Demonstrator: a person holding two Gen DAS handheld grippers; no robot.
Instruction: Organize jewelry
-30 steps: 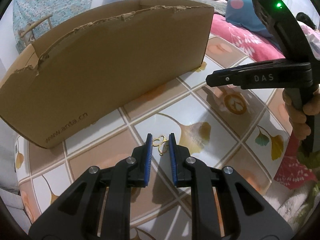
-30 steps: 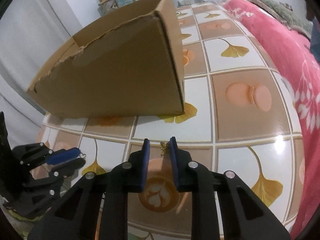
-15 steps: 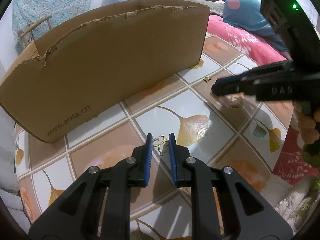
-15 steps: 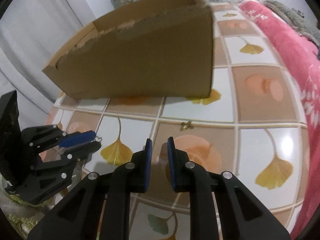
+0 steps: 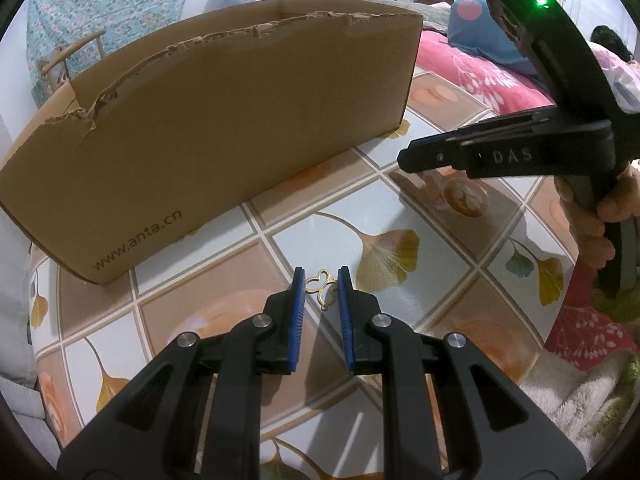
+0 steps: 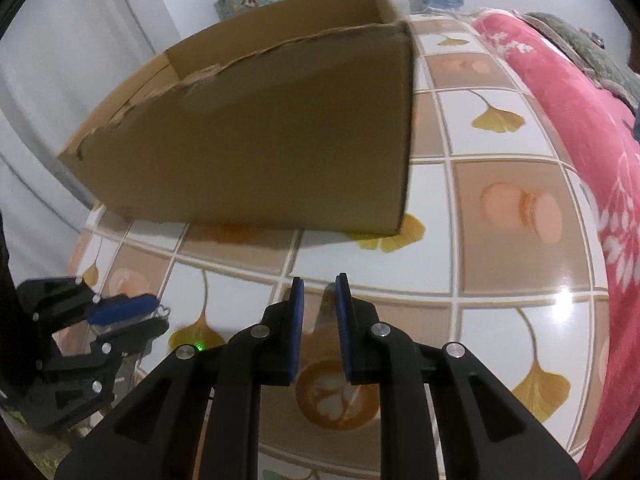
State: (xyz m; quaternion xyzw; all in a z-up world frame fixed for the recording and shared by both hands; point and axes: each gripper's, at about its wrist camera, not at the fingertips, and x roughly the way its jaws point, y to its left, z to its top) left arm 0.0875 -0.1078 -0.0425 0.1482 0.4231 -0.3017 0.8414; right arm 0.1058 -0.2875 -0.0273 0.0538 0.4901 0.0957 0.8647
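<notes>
A small gold clover-shaped pendant is gripped between the tips of my left gripper, held just above the tiled table. It shows faintly in the right wrist view at the left gripper's tip. My right gripper has a narrow gap between its blue pads and nothing shows between them; it hovers above the table in front of the open cardboard box. In the left wrist view the right gripper is at the right, near the box's corner. The second small gold piece is not visible now.
The cardboard box has torn top edges and stands on the far half of the table. A pink floral blanket lies along the table's right edge. A chair and a water bottle stand behind the box.
My right gripper moved away from the small gold piece on the table, swung left, then back toward the box corner; that piece is out of sight. The left gripper stays shut on the pendant.
</notes>
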